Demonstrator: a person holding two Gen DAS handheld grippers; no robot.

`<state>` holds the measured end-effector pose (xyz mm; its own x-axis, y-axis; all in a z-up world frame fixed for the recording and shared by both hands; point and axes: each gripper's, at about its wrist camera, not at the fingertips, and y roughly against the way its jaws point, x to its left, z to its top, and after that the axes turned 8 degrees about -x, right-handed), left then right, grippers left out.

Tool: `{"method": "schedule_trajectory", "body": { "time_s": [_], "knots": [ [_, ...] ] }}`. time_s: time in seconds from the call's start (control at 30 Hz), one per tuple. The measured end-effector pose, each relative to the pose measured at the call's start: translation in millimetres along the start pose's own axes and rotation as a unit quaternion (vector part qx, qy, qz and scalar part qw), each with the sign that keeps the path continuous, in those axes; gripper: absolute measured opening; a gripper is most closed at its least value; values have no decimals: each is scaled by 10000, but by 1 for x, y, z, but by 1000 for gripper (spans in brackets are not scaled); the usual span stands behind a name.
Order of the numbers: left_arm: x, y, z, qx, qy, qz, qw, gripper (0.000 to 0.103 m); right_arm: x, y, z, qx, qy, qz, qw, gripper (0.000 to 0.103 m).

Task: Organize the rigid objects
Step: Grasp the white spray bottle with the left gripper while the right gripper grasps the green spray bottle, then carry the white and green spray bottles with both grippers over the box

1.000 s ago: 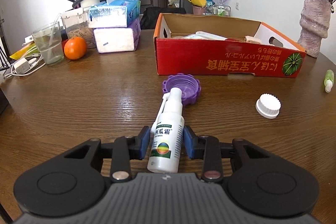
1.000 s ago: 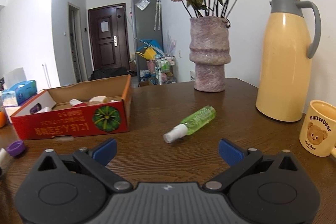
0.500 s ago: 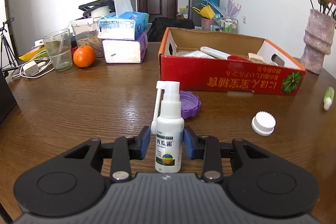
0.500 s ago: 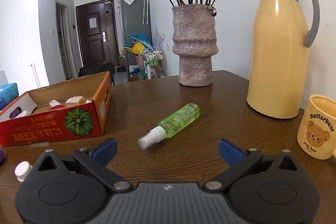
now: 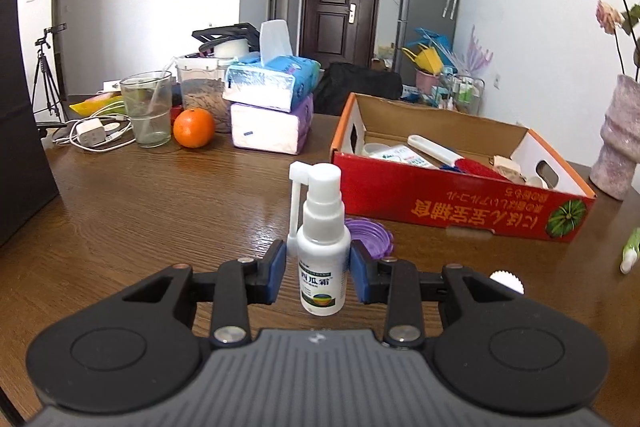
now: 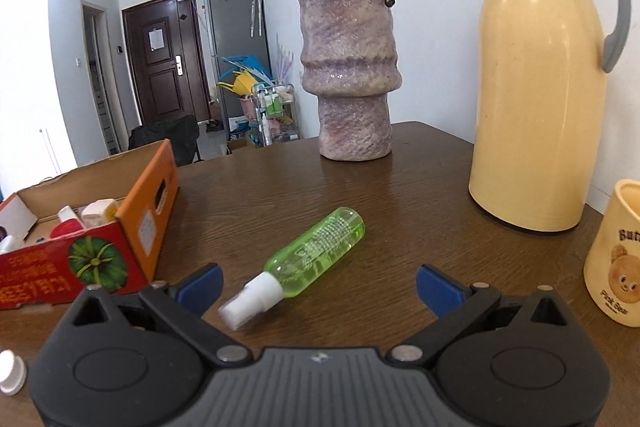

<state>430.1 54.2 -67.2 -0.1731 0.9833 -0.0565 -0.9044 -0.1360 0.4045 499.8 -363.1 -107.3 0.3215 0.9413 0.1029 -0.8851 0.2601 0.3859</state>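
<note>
My left gripper (image 5: 318, 269) is shut on a white spray bottle (image 5: 322, 247) and holds it upright above the wooden table (image 5: 160, 211). The red cardboard box (image 5: 452, 203), with several small items inside, lies ahead to the right. A purple lid (image 5: 372, 233) lies just behind the bottle, and a white cap (image 5: 507, 281) shows past my right finger. My right gripper (image 6: 319, 285) is open, with a green spray bottle (image 6: 316, 259) lying on its side between and just ahead of the fingertips. The box also shows at the left of the right wrist view (image 6: 92, 239).
Tissue packs (image 5: 272, 107), an orange (image 5: 194, 133), a glass (image 5: 146, 109) and cables stand at the back left. A stone vase with dried roses (image 6: 350, 75), a yellow thermos (image 6: 540, 87) and a bear mug (image 6: 618, 255) stand on the right.
My left gripper has lifted the white spray bottle off the table and turned it upright. My right gripper has moved closer to the green bottle, still open.
</note>
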Motion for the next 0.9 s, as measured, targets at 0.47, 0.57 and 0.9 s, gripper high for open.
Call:
{"method": "schedule_trajectory", "body": {
  "time_s": [0.47, 0.57, 0.9],
  "knots": [
    [7, -14, -1, 24, 28, 380, 9993, 35, 6, -57, 10, 441, -43, -291, 9986, 79],
    [7, -15, -1, 23, 34, 398, 9992, 35, 3, -66, 11, 578, -244, -274, 9977, 75],
    [11, -15, 0, -4, 75, 391, 9992, 35, 9, -62, 6, 538, 1, -110, 9985, 30]
  ]
}}
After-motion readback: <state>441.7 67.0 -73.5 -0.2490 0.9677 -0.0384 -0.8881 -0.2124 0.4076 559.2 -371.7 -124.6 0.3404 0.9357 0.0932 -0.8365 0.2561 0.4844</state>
